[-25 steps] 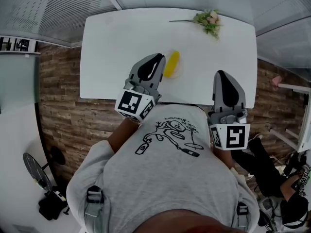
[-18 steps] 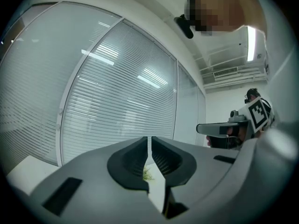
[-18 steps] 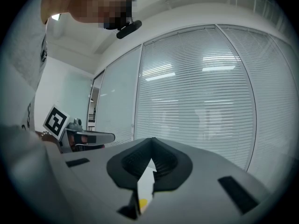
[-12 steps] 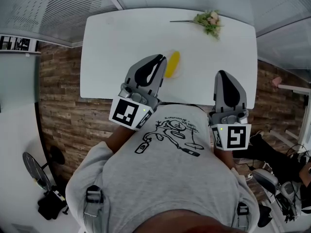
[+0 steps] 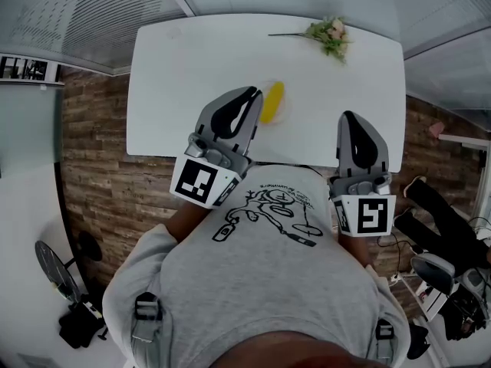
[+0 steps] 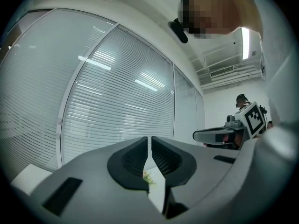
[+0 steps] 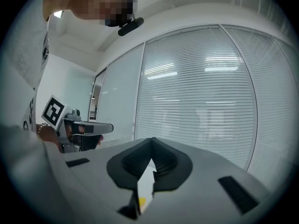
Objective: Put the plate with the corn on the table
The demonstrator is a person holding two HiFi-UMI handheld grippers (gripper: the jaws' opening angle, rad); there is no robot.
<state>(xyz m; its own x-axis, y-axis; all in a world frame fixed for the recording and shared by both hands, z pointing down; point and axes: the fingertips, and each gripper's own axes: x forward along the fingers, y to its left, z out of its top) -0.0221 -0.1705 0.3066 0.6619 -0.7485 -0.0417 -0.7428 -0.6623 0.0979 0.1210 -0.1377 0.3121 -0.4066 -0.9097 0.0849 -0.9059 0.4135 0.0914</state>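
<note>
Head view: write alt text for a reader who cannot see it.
Corn on a plate lies on a white table, beside the left gripper, jaws shut. The right gripper hovers nearby; flowers lie at the far edge.

Your left gripper (image 5: 251, 94) pulls back. Its marker cube (image 5: 201, 182) slides down-left in head view, toward your body. Rear end swings out to your left, so gripper lies more slanted than a second ago. Bystander in dark clothes (image 5: 441, 221) on floor at lower right moves: body leaves spot beside your right elbow, legs now stretch further up-right. Grey rounded object (image 5: 433, 271) comes into view where bystander was; can't tell what it is.
</note>
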